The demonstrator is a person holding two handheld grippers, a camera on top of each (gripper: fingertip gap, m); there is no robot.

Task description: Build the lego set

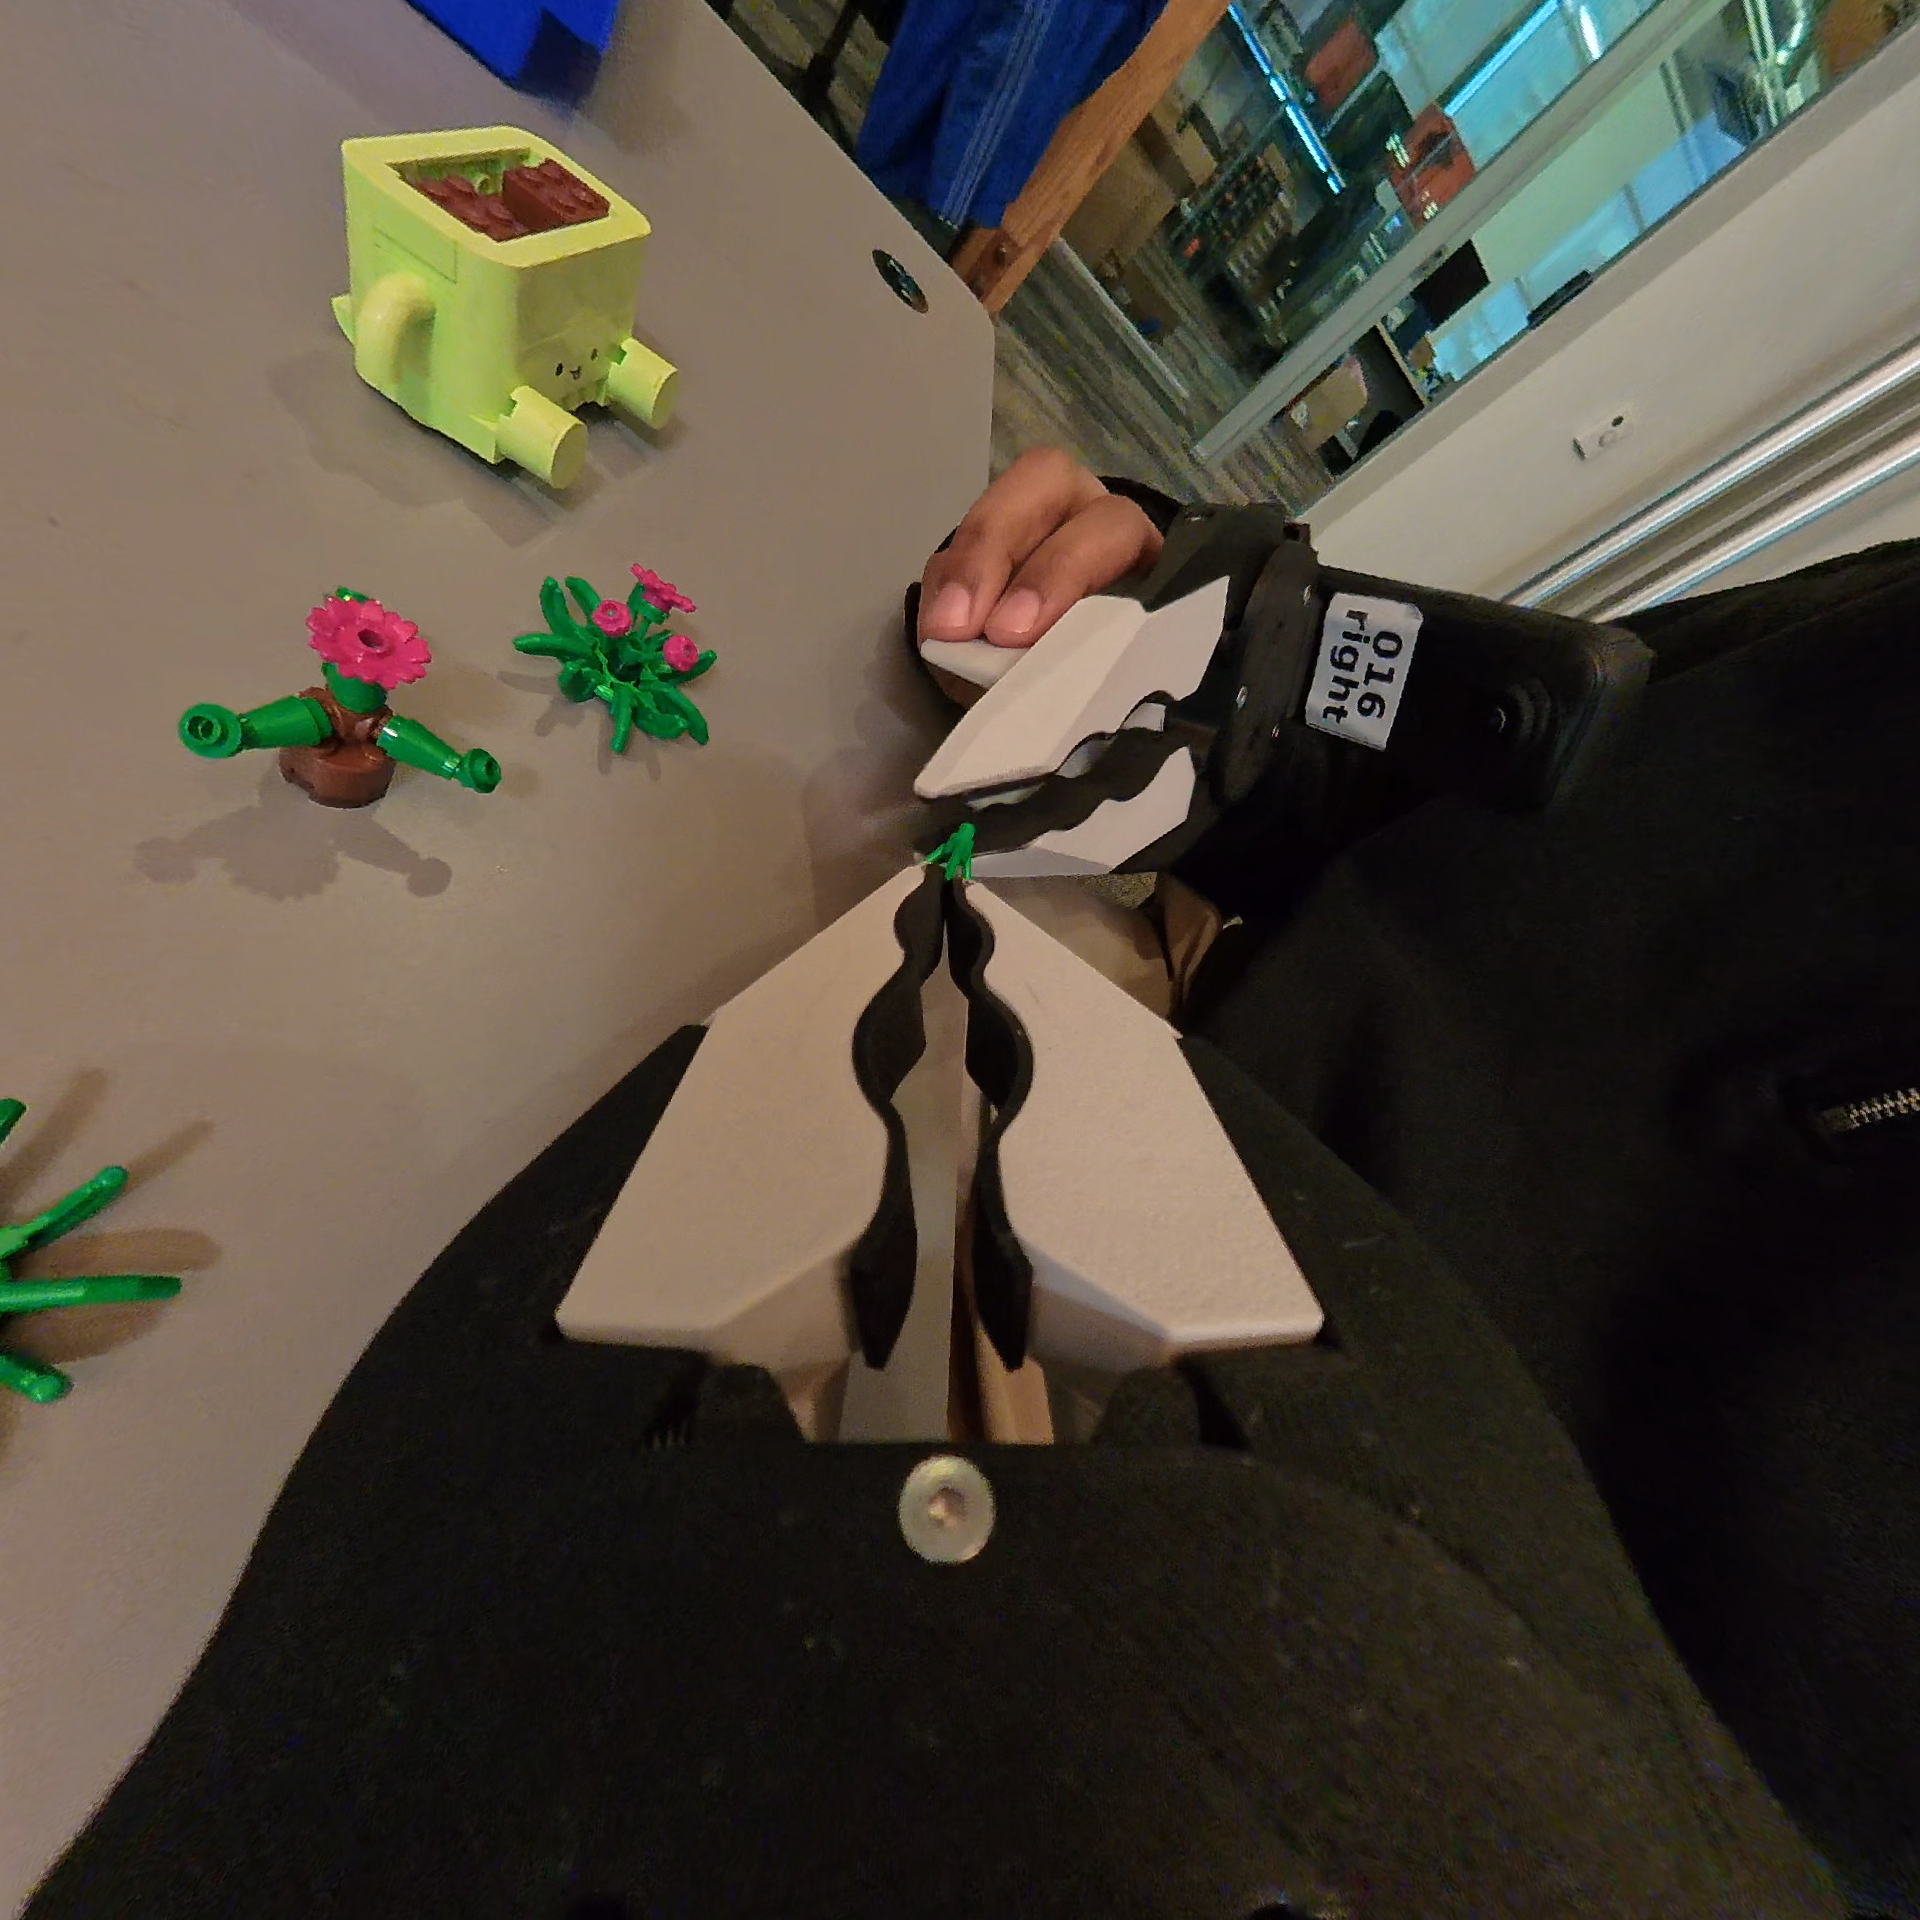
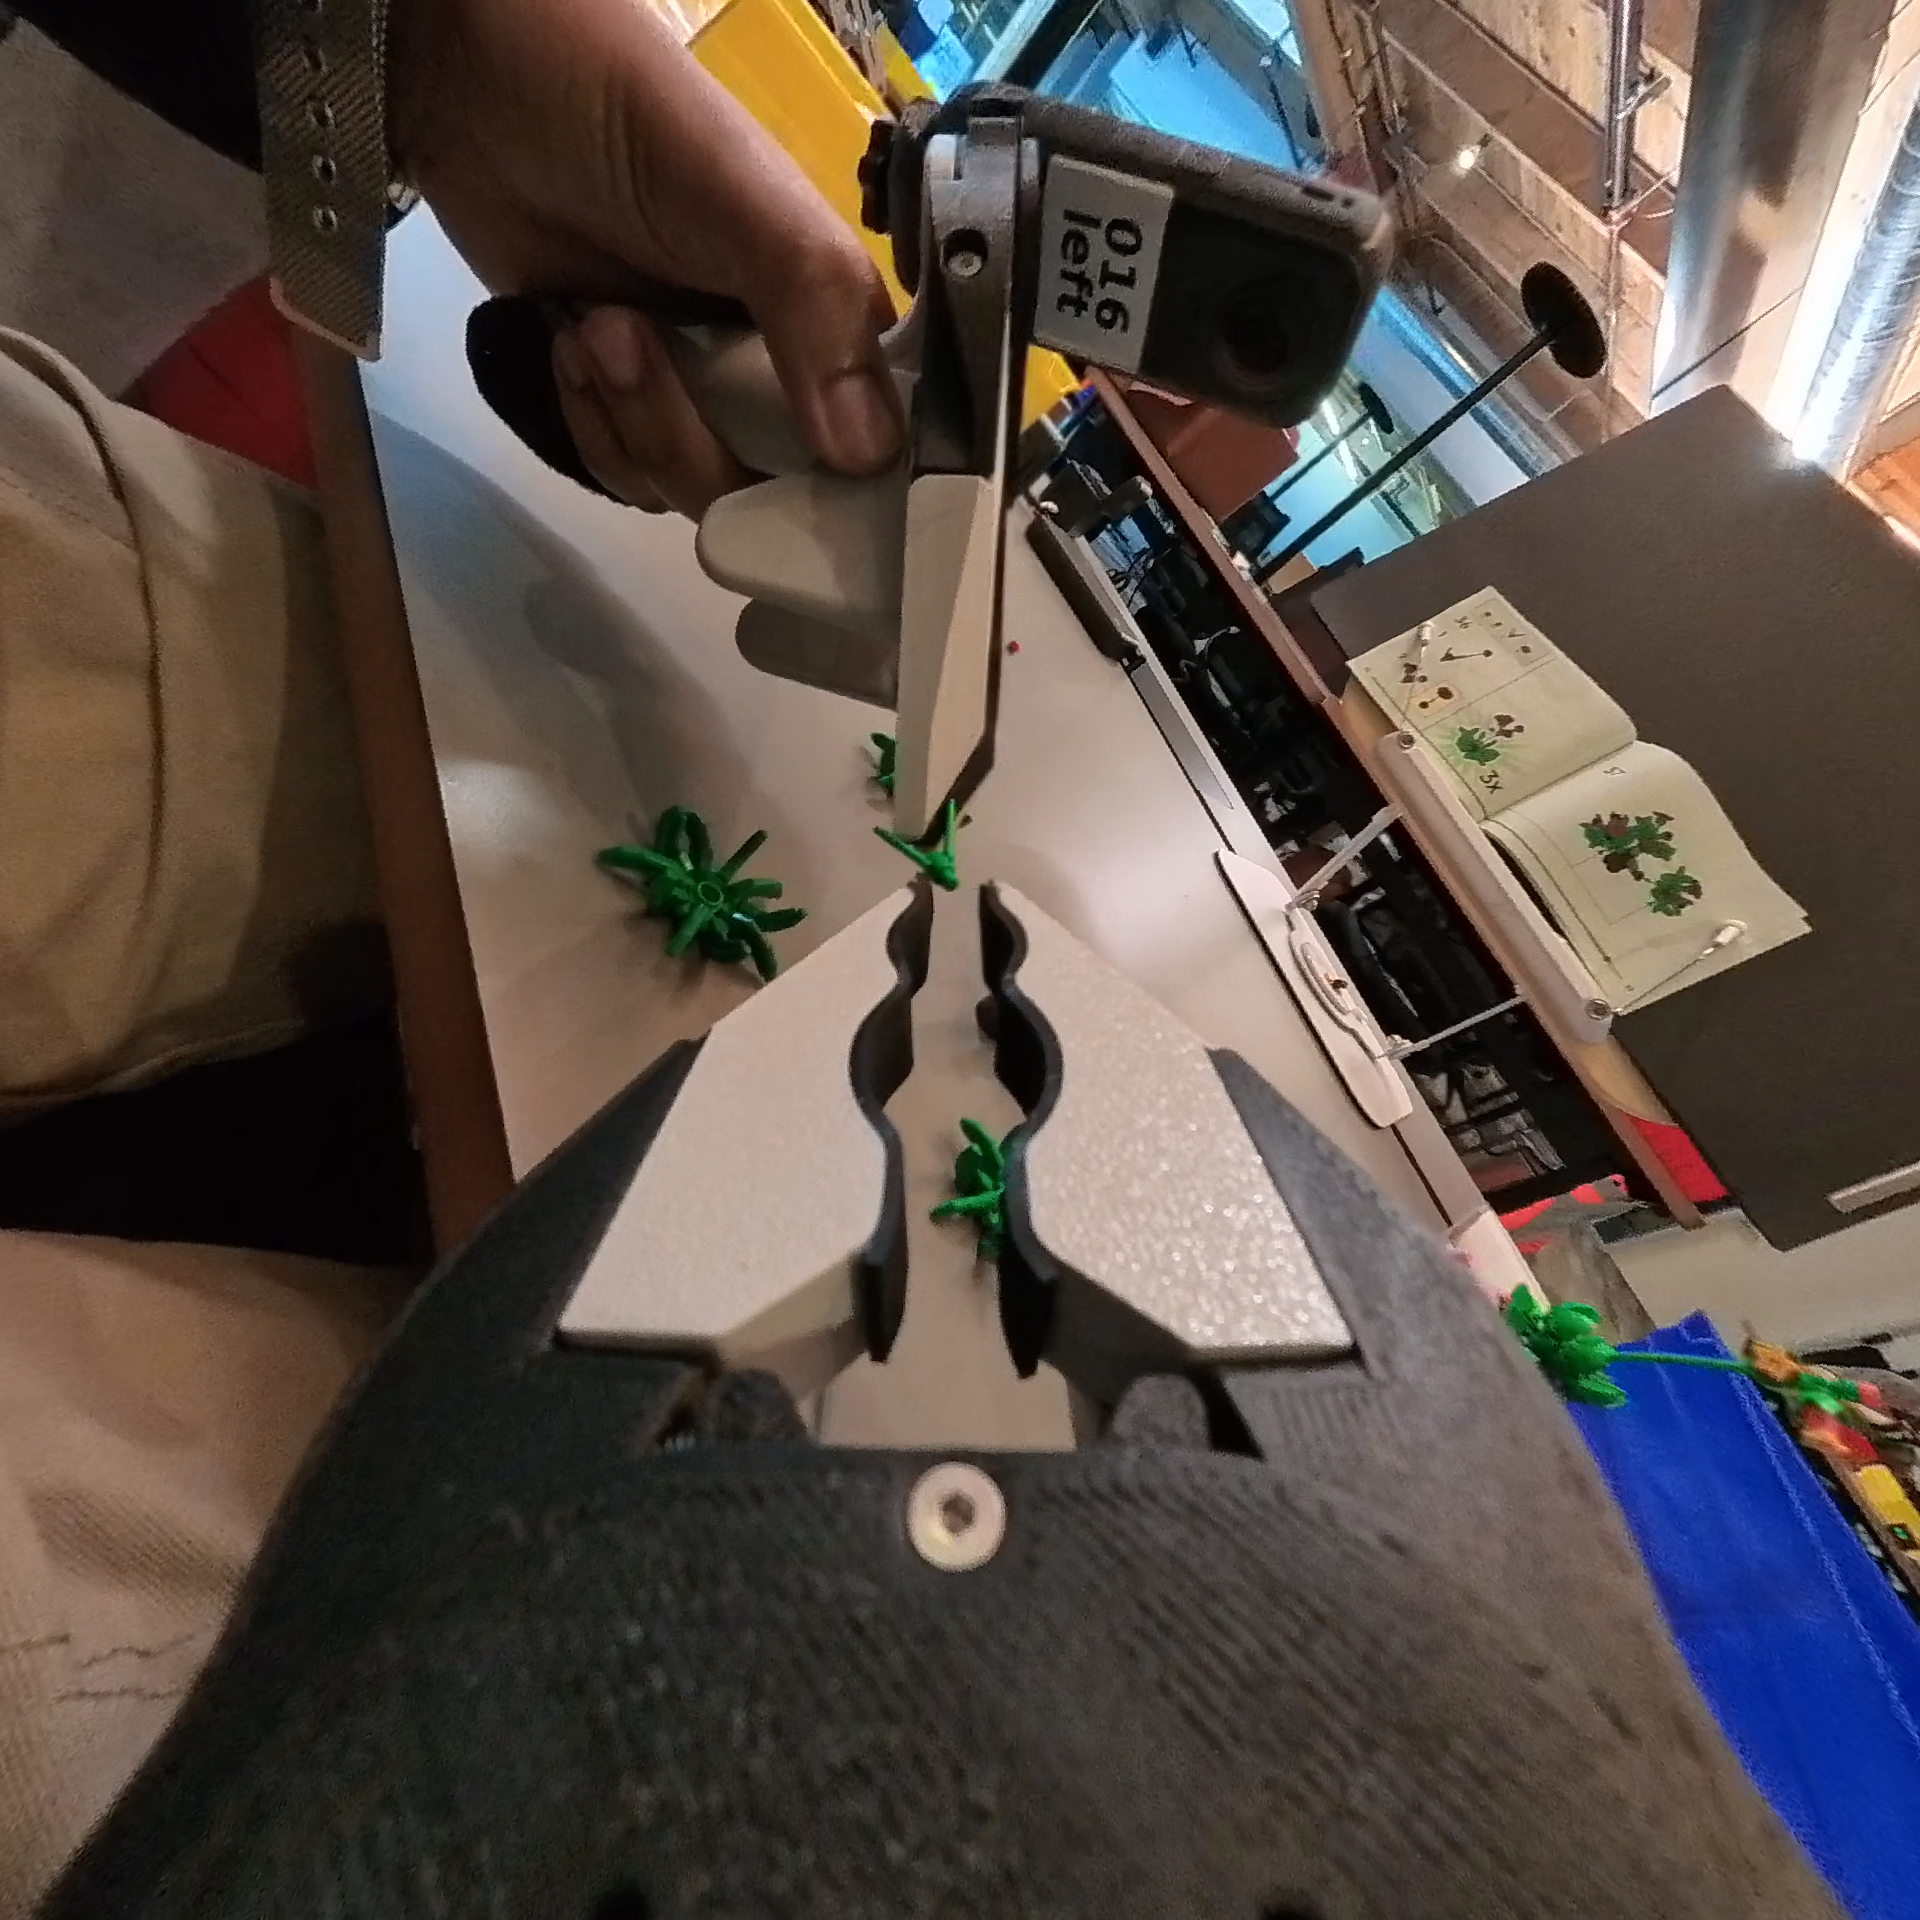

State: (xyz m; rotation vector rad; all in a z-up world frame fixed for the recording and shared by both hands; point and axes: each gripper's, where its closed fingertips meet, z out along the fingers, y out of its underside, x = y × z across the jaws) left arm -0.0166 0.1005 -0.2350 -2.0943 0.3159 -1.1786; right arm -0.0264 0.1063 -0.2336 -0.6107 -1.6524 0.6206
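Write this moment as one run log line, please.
left gripper: shut on green stem piece | right gripper: open, beside it

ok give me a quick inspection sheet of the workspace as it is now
surface: grey table, mostly bare
job's things: yellow-green pot; pink flower on brown base; flower cluster; loose leaf pieces; small green stem
clutter: blue bag at table edge
grippers: left tool shut on small green stem; right tool open, its tips just short of the stem
cables: nothing seen
surroundings: open instruction booklet on a stand; shelving behind
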